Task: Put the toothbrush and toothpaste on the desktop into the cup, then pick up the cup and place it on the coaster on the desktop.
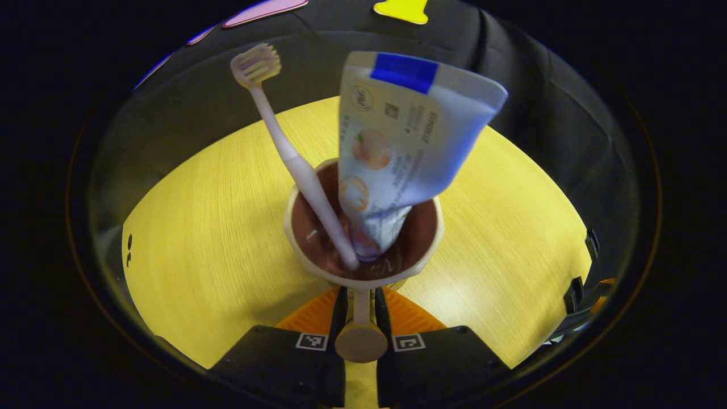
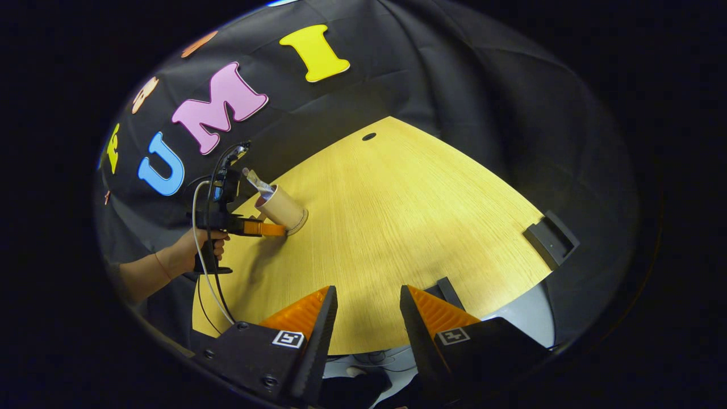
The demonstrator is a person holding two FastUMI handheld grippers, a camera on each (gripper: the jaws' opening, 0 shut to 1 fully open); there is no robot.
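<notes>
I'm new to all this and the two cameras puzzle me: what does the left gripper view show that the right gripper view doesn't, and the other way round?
Left gripper view: a close look down into the cup, with the toothbrush and toothpaste standing inside, and the left gripper shut on the cup's handle.

Right gripper view: from farther off, a person's hand holding that gripper, its cable, and the right gripper open above the table.

Both: the cup, its contents and the yellow table.
</notes>
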